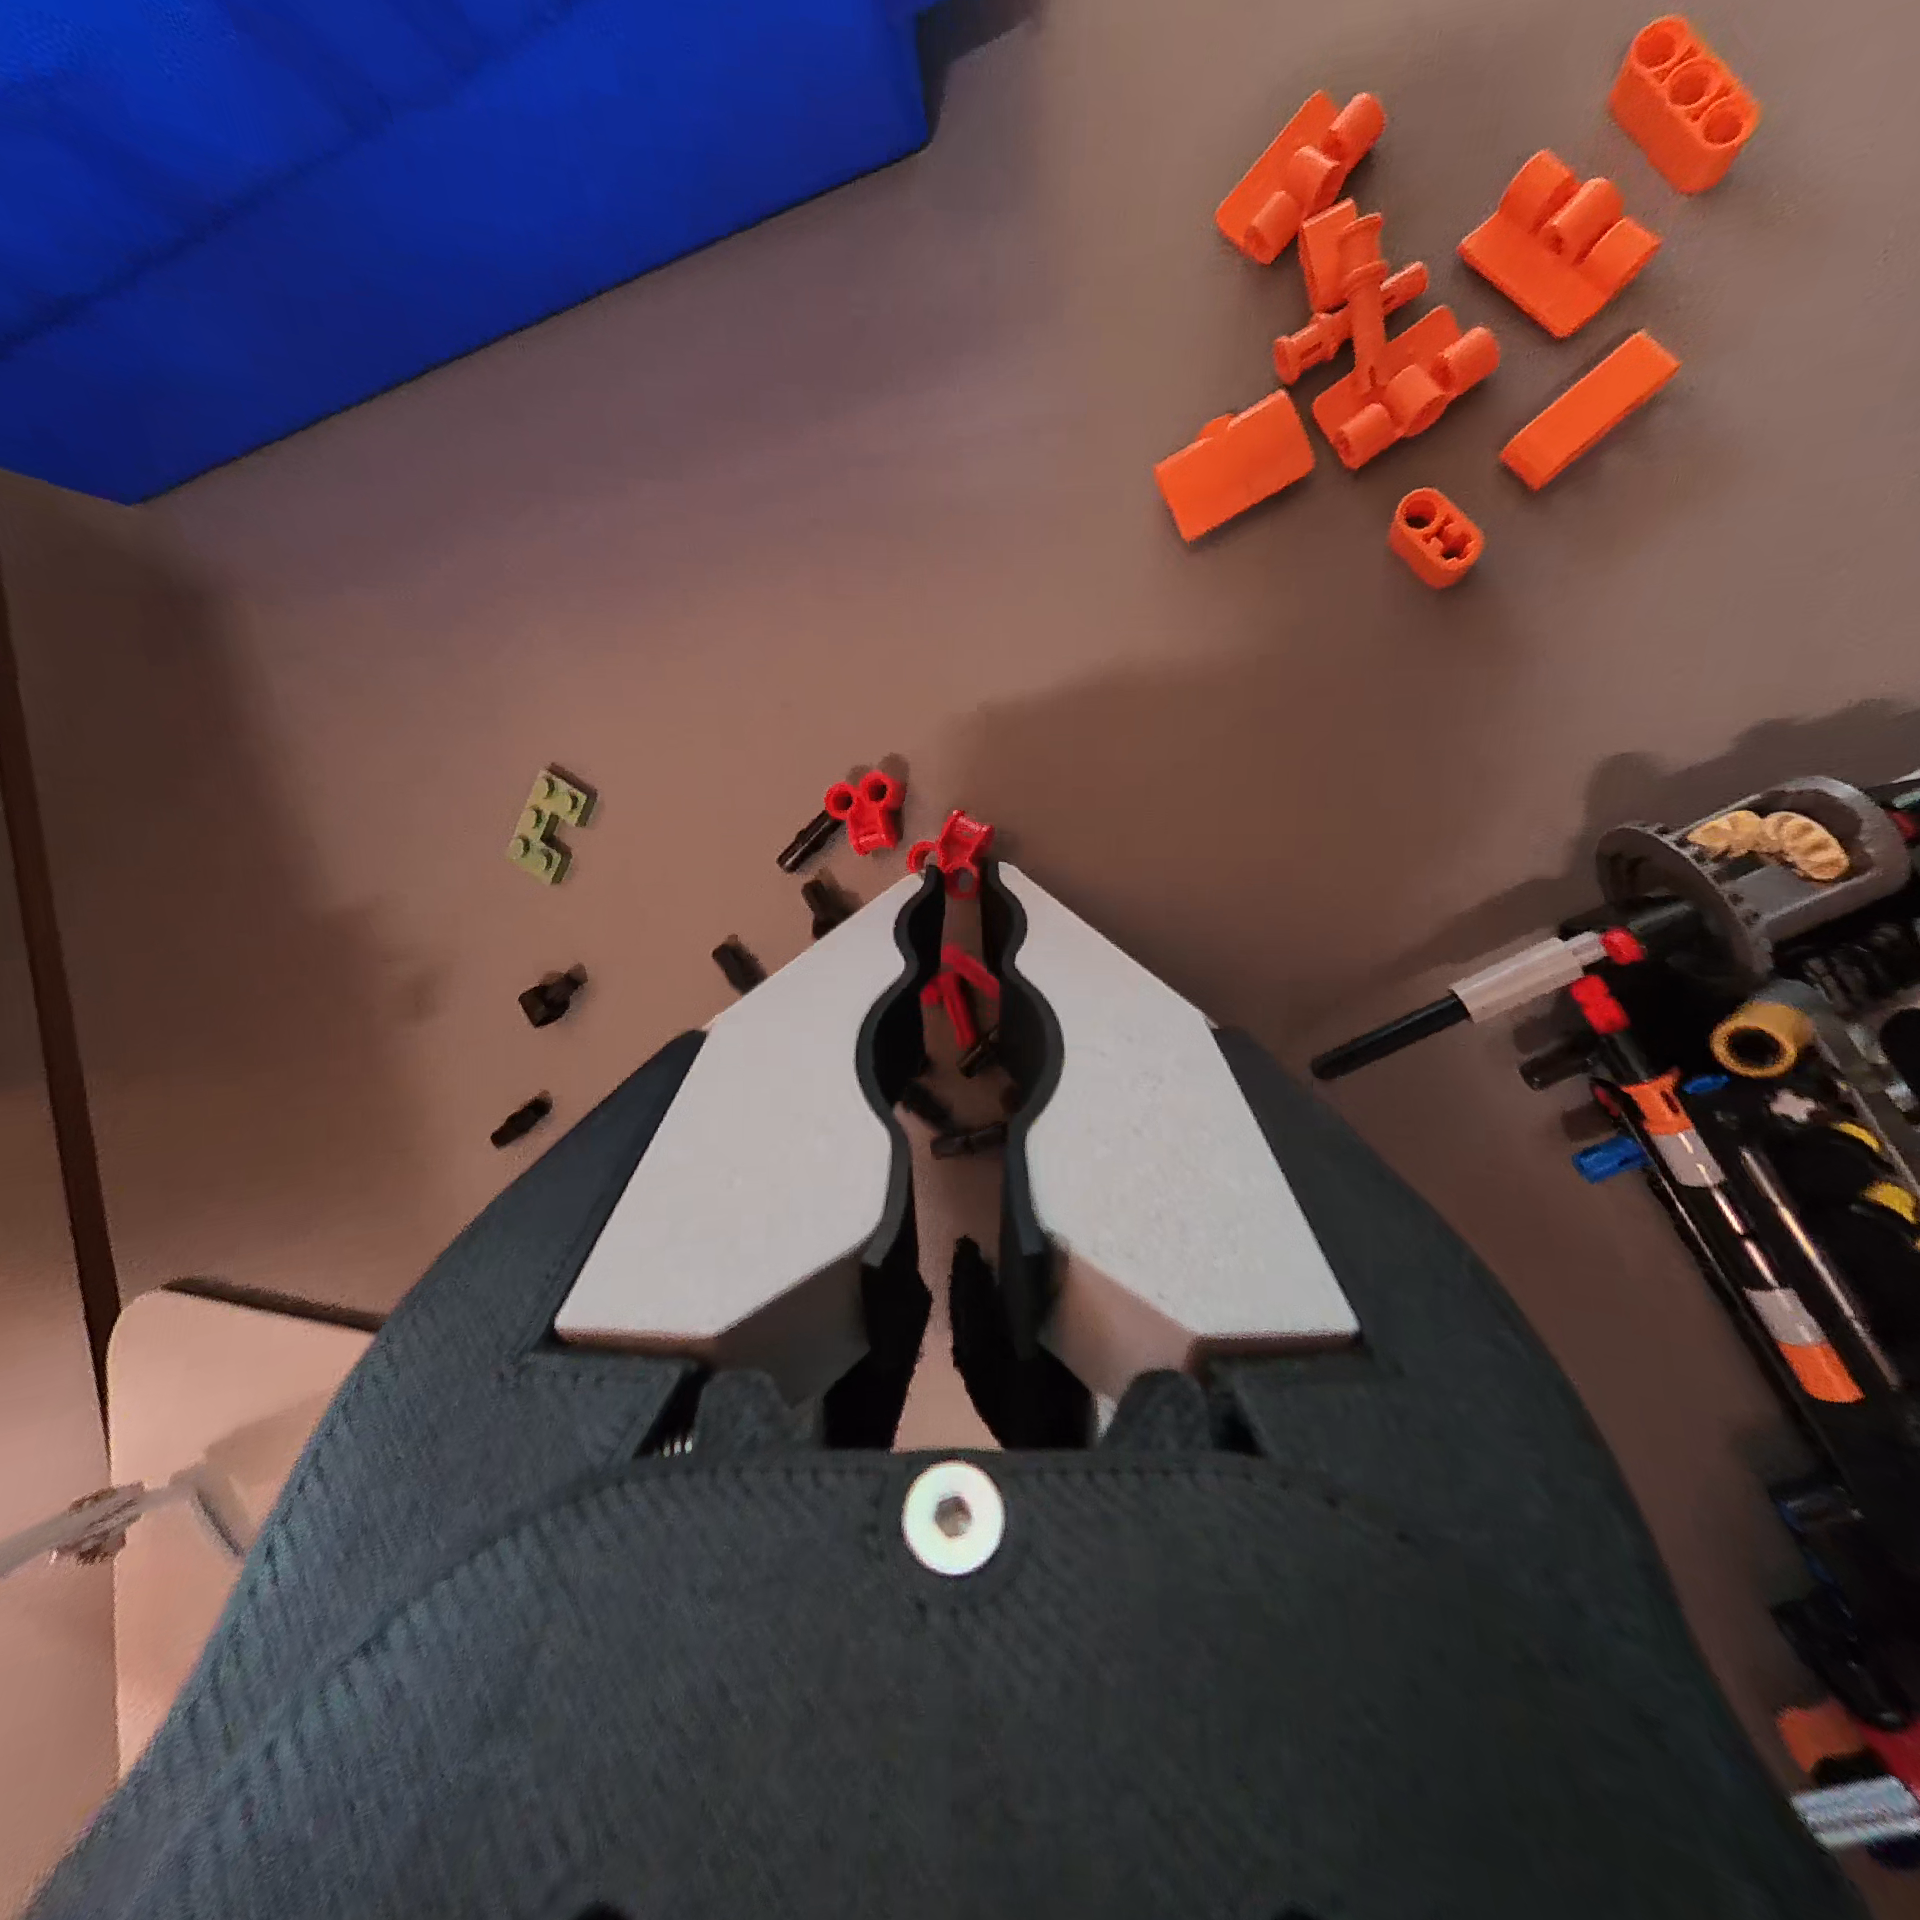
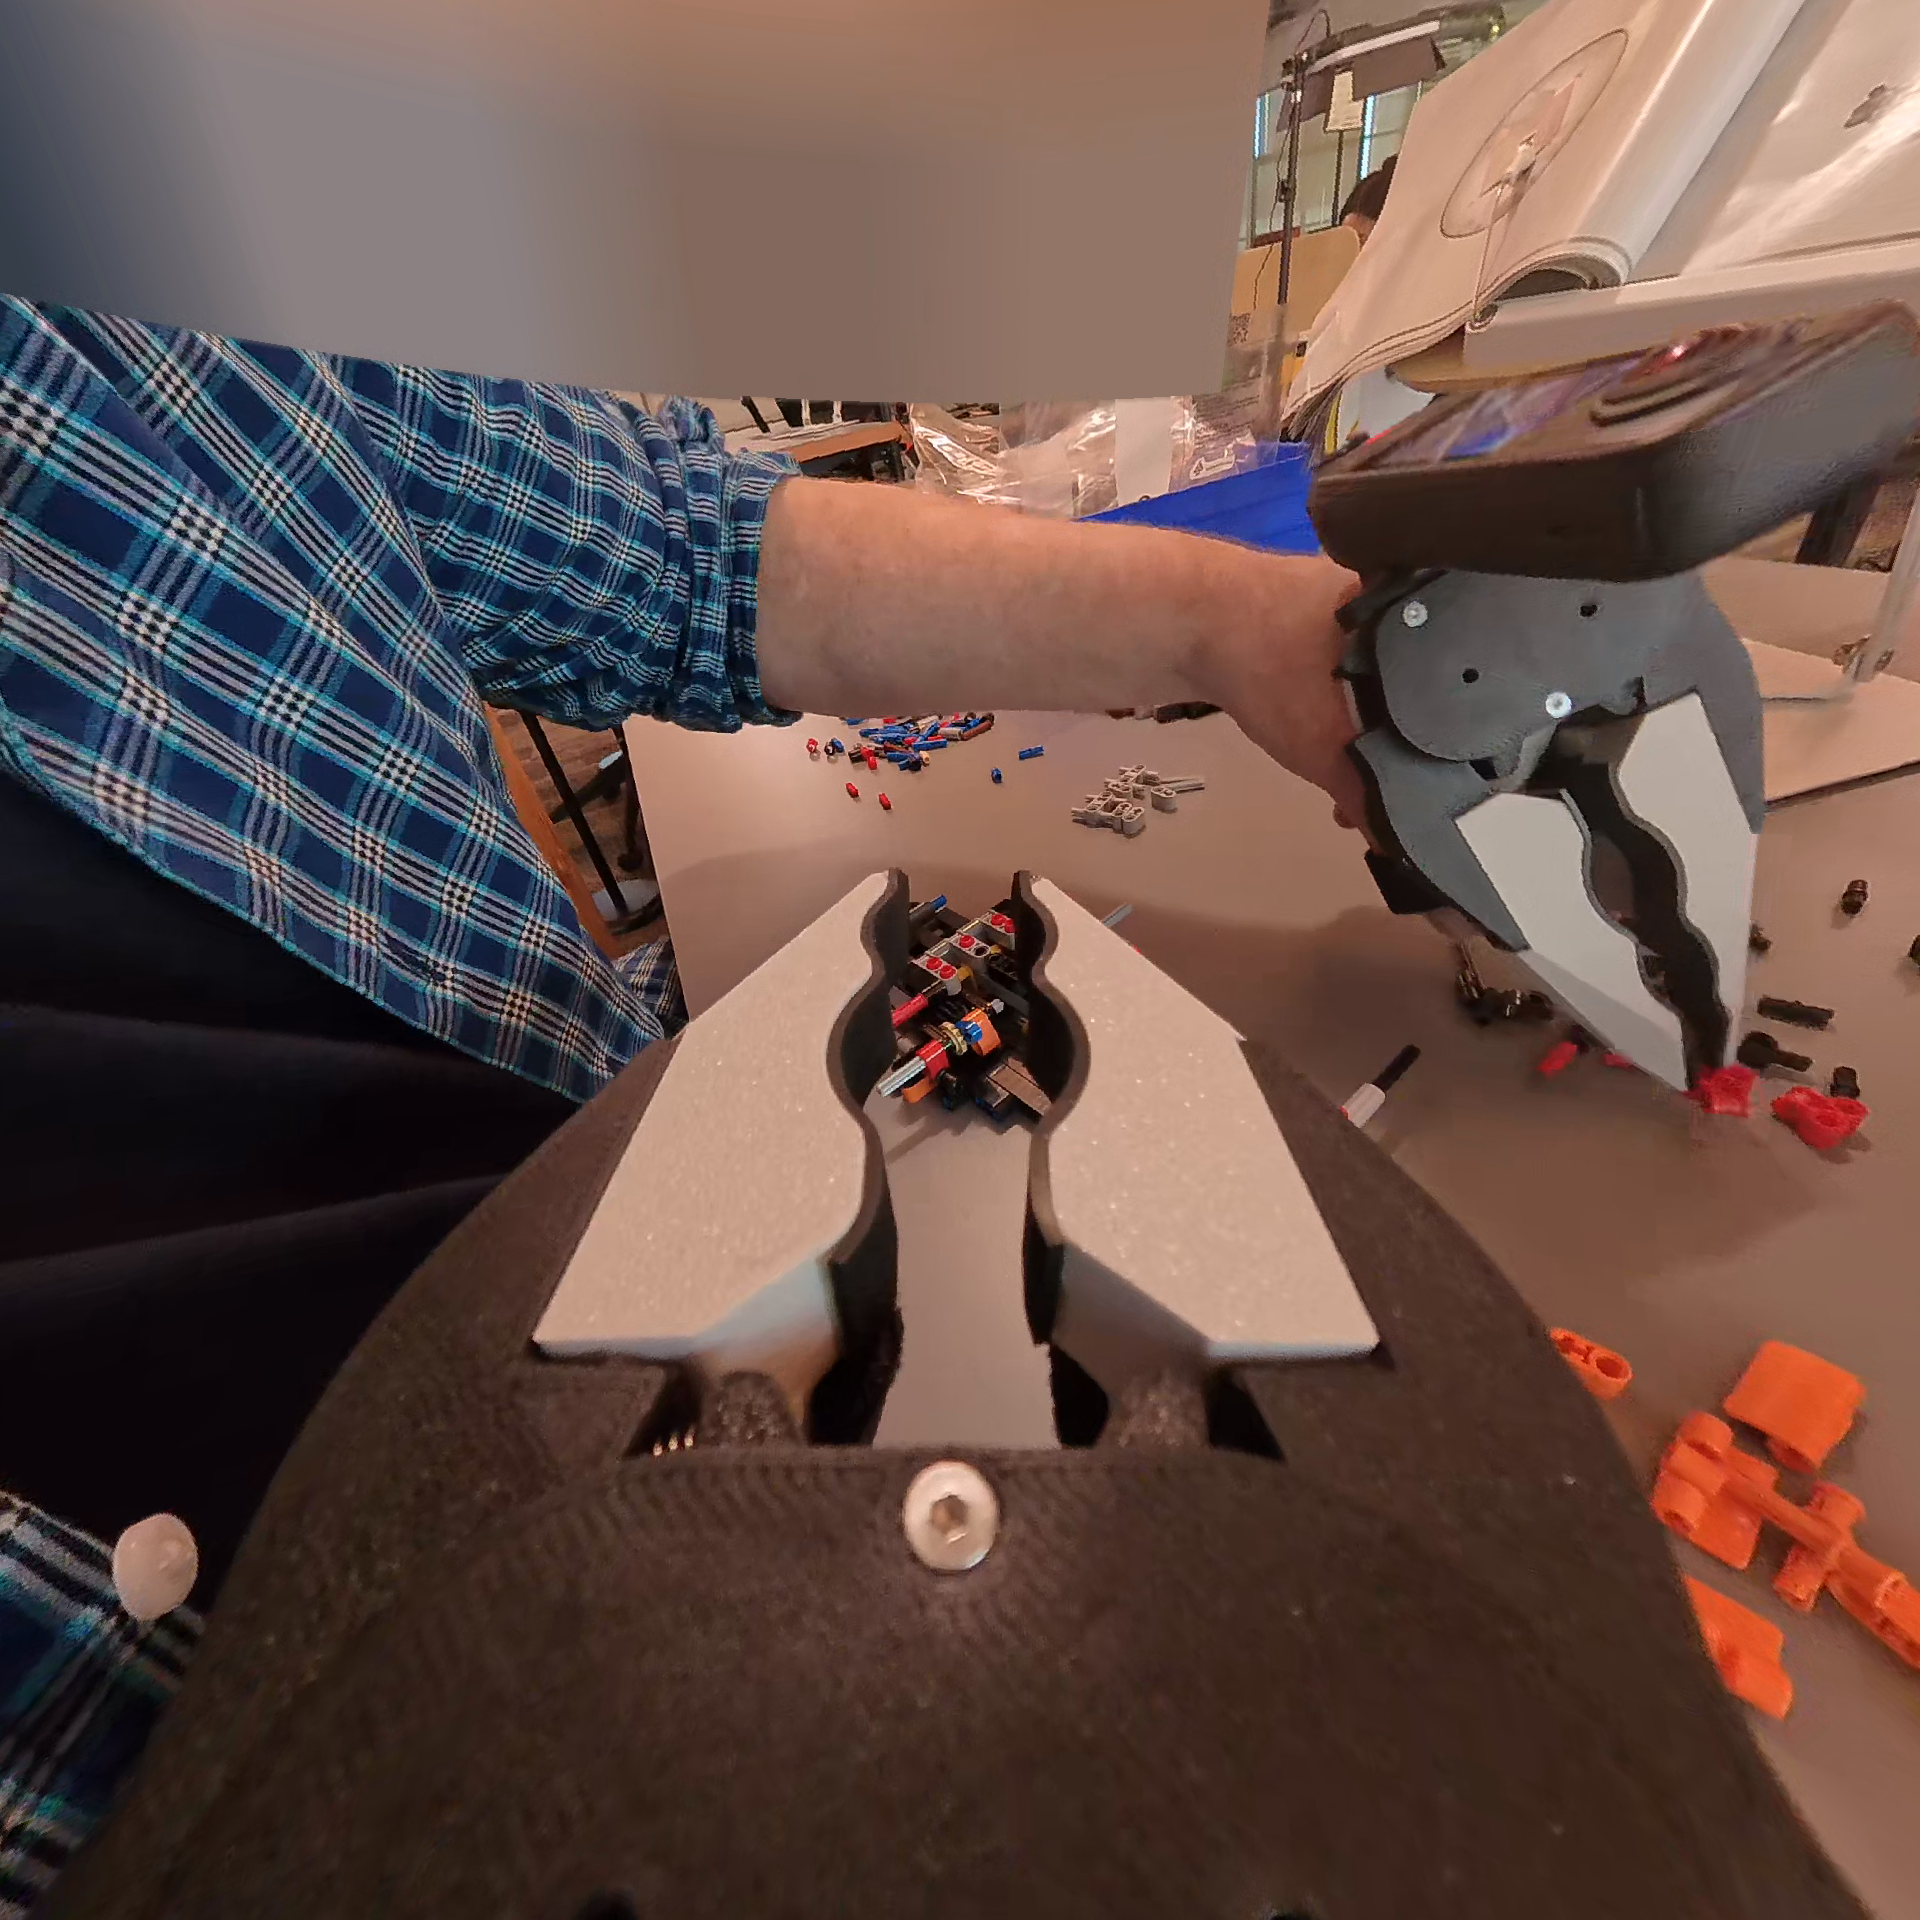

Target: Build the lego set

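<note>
Black pins and red connectors crowd the left gripper; bare table lies beyond.

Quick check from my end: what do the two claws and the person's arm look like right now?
Both claws, left and right, have pale grey wedge fingers with wavy black inner pads, on dark ribbed printed bodies with a silver hex bolt. The sleeve is blue plaid, rolled up.

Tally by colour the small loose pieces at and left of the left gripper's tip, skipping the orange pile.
Red connectors: 2
Black pins: 5
Olive-green plate: 1
Total: 8
</note>
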`<state>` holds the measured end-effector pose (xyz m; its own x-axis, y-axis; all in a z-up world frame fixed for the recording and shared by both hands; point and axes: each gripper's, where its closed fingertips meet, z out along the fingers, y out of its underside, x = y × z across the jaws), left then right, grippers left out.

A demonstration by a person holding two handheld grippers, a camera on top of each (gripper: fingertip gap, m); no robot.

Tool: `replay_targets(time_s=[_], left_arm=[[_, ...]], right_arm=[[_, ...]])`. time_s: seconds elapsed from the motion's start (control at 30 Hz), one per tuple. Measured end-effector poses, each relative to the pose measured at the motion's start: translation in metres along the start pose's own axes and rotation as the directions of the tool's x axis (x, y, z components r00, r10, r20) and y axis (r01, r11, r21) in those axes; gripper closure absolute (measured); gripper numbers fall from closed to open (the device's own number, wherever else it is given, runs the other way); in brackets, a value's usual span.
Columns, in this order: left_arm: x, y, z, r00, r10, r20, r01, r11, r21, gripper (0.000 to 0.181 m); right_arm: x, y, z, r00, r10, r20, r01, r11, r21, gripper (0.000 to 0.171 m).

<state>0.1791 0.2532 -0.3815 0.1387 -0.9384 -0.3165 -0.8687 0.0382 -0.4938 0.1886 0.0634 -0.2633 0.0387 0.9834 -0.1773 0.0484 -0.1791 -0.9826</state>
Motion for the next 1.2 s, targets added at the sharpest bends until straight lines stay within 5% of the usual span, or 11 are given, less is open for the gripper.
replay_targets(time_s=[0.03, 0.47, 0.87, 1.2], left_arm=[[-0.001, 0.002, -0.005, 1.0, -0.006, 0.008, 0.006, 1.0, 0.003, 0.177], [0.004, 0.068, -0.108, 0.97, -0.174, 0.172, 0.177, 0.984, 0.001, 0.177], [0.096, 0.186, -0.198, 0.833, -0.446, 0.329, 0.5, 0.86, -0.101, 0.176], [0.164, 0.233, -0.198, 0.752, -0.534, 0.385, 0.624, 0.765, -0.157, 0.176]], right_arm=[[0.0, 0.0, 0.0, 1.0, 0.001, 0.0, -0.001, 1.0, 0.0, 0.155], [0.015, 0.01, -0.002, 0.998, 0.046, -0.032, -0.047, 0.999, -0.023, 0.15], [0.01, 0.02, 0.007, 0.998, 0.055, -0.003, -0.055, 0.997, -0.054, 0.151], [0.003, 0.02, 0.011, 0.999, 0.05, 0.018, -0.049, 0.997, -0.062, 0.151]])
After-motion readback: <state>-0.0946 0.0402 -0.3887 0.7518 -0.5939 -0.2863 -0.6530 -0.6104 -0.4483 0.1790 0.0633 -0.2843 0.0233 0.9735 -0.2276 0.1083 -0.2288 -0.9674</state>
